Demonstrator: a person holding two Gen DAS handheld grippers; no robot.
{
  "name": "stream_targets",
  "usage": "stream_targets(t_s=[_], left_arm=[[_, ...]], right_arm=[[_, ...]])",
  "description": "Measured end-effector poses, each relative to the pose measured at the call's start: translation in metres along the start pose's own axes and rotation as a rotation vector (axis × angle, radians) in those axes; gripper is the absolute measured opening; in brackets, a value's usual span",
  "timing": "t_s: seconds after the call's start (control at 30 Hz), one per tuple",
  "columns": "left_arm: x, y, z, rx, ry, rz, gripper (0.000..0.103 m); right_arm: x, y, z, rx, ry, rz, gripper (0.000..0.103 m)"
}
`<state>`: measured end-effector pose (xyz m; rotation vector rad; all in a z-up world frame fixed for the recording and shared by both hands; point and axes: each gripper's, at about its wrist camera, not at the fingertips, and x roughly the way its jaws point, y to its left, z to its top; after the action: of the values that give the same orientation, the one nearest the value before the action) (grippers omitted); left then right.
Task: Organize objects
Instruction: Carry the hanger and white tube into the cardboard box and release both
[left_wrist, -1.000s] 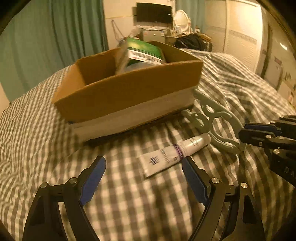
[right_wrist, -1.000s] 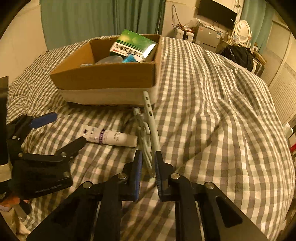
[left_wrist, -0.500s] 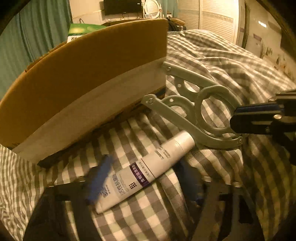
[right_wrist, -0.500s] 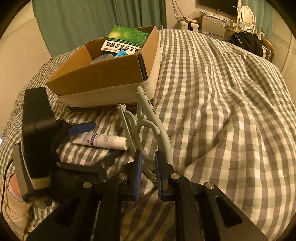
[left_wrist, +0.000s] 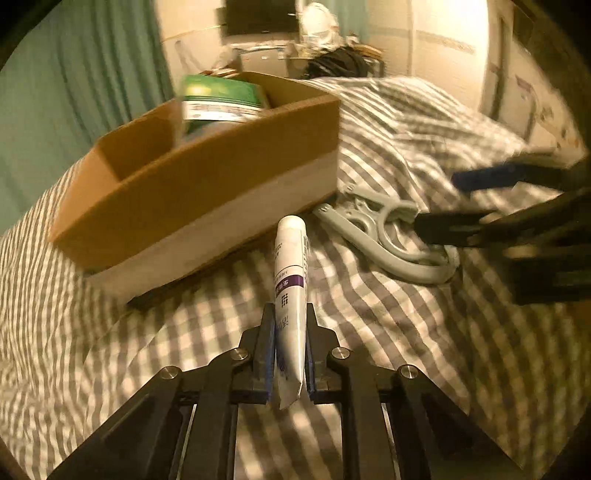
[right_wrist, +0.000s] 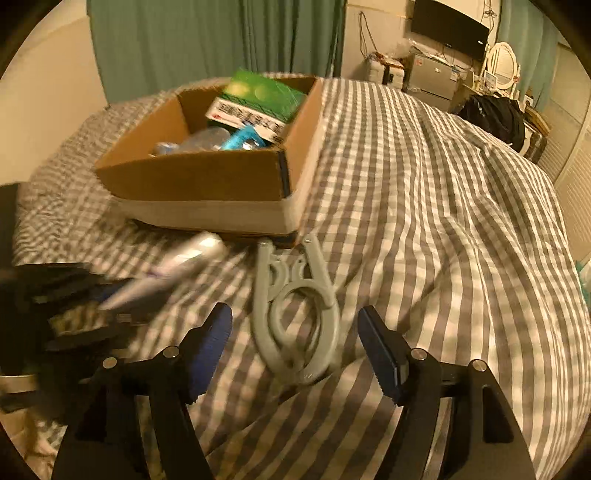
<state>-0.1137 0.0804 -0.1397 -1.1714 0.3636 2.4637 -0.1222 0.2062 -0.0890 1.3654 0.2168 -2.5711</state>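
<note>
My left gripper (left_wrist: 290, 314) is shut on a white tube with a purple band (left_wrist: 290, 273), lifted off the checked bedspread with its cap pointing at the cardboard box (left_wrist: 207, 206). The box (right_wrist: 207, 184) holds a green carton (right_wrist: 255, 99), a clear bottle and a blue item. A grey folding hanger (right_wrist: 295, 310) lies on the bedspread just in front of the box corner. My right gripper (right_wrist: 295, 332) is open, its fingers either side of the hanger's loop without touching it. In the left wrist view the hanger (left_wrist: 391, 236) lies right of the tube.
The bed is covered by a grey-and-white checked spread (right_wrist: 424, 192) with soft folds on the right. Green curtains (right_wrist: 221, 40) hang behind the box. A black bag (right_wrist: 495, 118), a mirror and a TV stand beyond the bed's far side.
My left gripper closed on the tube and lifted it, turning it toward the box. My right gripper let go of the hanger, opened wide, and the hanger now lies flat on the bed.
</note>
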Motion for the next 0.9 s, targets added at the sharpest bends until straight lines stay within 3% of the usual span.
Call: stream_targets(t_s=[0.13,0.33,0.53,0.9], left_arm=[[-0.013,0.020,-0.003,-0.058,-0.007,0.044,0.012],[-0.008,0.031,-0.006,-0.096,0.009,0.087,0.012],[-0.016,0.033,-0.013,-0.119,0.002,0.077,0.012],[-0.056,0.038,-0.021,-0.157,-0.051,0.089,0.012]], right_arm=[[0.038,0.004,0.010,-0.017,0.098,-0.016,0.070],[0.074,0.013,0.011,-0.057,0.179,-0.056,0.071],[0.064,0.014,0.005,-0.069,0.143,-0.078,0.065],[-0.008,0.032,-0.006,-0.034,-0.010,-0.014,0.065]])
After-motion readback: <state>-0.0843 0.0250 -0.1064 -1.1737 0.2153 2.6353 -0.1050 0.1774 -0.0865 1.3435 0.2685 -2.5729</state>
